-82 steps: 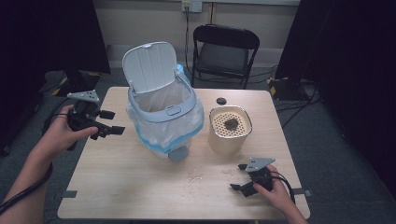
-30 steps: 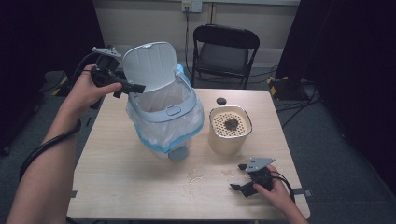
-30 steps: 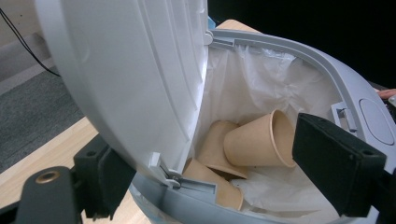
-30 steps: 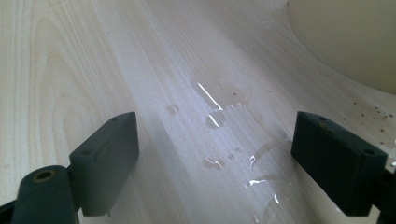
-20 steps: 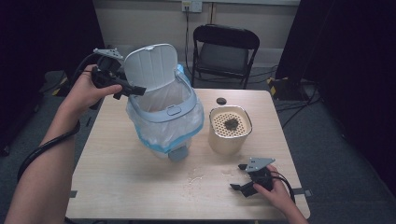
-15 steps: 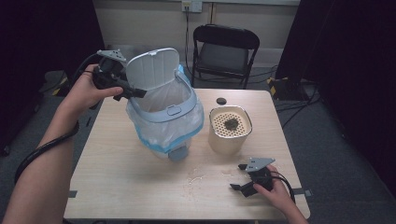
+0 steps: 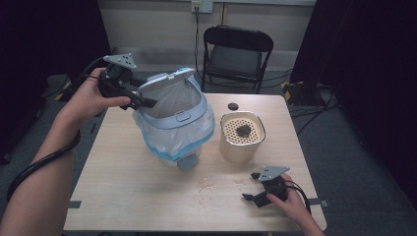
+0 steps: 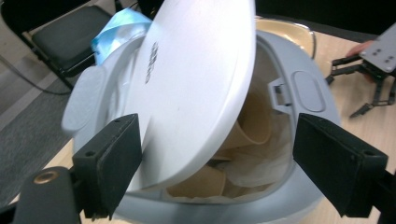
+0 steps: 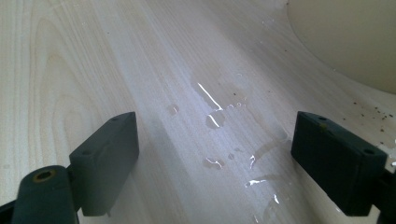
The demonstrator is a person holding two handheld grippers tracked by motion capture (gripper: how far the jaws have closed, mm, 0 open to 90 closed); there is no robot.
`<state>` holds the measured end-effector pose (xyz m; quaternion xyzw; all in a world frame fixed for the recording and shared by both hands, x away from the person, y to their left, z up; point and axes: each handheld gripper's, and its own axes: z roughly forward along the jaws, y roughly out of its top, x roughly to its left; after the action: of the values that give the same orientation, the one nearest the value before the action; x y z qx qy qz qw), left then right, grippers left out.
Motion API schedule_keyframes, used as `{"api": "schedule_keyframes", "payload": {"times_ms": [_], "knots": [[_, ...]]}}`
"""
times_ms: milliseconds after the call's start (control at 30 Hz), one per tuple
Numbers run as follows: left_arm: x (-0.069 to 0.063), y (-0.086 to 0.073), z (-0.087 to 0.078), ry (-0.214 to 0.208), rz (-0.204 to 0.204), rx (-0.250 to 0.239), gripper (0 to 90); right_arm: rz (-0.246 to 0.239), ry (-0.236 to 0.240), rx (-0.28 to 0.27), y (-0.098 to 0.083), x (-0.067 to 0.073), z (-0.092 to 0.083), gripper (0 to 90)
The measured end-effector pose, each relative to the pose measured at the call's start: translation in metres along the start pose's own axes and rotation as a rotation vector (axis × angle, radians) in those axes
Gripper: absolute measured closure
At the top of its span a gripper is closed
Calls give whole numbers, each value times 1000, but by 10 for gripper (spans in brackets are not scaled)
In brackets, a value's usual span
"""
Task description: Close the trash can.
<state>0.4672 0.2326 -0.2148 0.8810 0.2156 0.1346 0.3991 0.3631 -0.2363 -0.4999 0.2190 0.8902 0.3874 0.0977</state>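
The left gripper (image 7: 142, 101), jaws spread wide, presses on the hinged lid (image 7: 164, 81) of the lined bin (image 7: 174, 123) mid-table. The lid looks light, stiff and slick — best pushed near its free edge, not pinched. The right gripper (image 7: 258, 194) rests open on the table (image 7: 108, 177) — idle.

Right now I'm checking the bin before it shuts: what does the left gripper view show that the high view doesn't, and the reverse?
Left gripper view alone: brown paper cups inside the bin. High view alone: the chair, the beige container with dark grounds, and the left gripper against the lid. Both: the half-lowered lid, the bin and the right gripper.
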Motion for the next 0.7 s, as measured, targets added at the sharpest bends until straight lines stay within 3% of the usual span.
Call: {"api": "schedule_keyframes", "payload": {"times_ms": [200, 367, 600, 700], "knots": [[-12, 5, 0, -28, 43, 27, 176, 0, 0, 0, 0, 0, 0, 146], [-17, 11, 1, -70, 66, 50, 300, 0, 0, 0, 0, 0, 0, 146], [-13, 13, 4, -79, -8, 58, 473, 0, 0, 0, 0, 0, 0, 146], [-12, 12, 6, -92, -13, 73, 540, -1, 0, 0, 0, 0, 0, 146]]}}
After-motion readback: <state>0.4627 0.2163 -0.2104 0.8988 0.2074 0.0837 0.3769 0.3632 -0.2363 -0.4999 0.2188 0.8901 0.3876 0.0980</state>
